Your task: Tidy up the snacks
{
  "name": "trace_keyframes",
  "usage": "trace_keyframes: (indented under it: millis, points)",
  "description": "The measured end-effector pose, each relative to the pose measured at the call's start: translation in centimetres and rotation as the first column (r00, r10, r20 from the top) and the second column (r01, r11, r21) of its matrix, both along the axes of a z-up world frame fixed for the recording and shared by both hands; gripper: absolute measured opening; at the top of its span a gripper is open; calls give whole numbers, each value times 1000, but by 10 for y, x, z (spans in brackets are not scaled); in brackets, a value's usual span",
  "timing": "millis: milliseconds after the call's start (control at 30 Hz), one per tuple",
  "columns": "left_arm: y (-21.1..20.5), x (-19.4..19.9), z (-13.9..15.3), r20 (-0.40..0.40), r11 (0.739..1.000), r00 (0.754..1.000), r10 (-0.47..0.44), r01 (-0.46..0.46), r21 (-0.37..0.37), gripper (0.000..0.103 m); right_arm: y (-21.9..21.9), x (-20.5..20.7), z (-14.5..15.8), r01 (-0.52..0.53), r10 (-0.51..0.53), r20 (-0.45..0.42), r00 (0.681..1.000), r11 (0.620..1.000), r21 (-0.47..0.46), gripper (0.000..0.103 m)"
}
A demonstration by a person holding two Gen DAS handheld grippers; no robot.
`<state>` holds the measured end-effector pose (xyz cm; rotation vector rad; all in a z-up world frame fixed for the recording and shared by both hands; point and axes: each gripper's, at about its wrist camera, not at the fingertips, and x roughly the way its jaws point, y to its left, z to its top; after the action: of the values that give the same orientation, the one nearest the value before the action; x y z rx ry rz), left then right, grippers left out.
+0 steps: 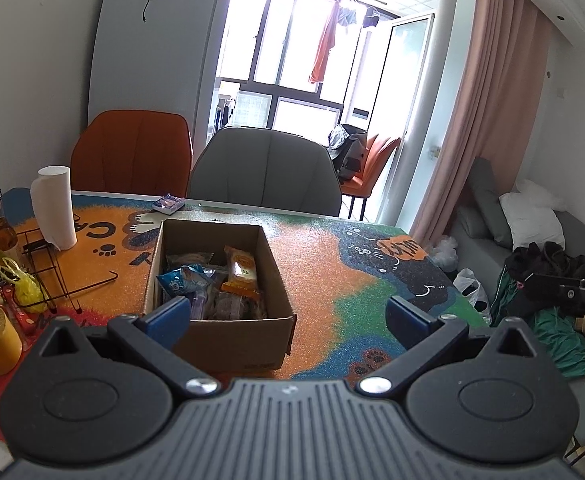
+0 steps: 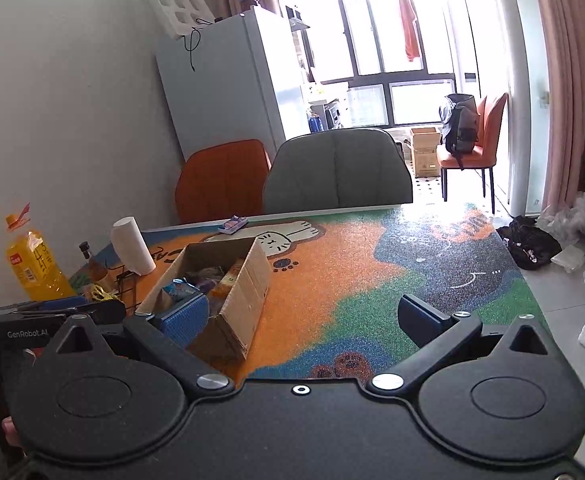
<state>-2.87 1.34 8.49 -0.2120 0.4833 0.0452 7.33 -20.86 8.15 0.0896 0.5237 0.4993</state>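
Above the table [image 1: 332,264], both tongs [image 1: 288,316] [image 2: 304,320] hover level, spread wide, empty, near the snack box [image 1: 212,280].

The surface [image 1: 324,264] wears an orange, green and blue cartoon-cat print with black paw marks; the box [image 1: 232,340] is plain brown cardboard, holding an orange packet [image 1: 243,270] and a blue one [image 1: 180,280]; the tongs [image 1: 288,316] have blue pads on black arms

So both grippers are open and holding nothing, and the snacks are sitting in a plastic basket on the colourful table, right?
Not quite: the snacks sit in a cardboard box, not a plastic basket, as the left wrist view shows. The rest holds: the left gripper and right gripper are open and empty, and the box stands on the colourful table.
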Motion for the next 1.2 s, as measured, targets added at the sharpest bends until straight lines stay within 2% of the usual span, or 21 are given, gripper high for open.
trace_keyframes:
  millis: [1200]
  points:
    - [-1,1,-9,-41,1000,999,-20,20,9,103,1,3,-6,2,-2,-38,999,1000,-12,103]
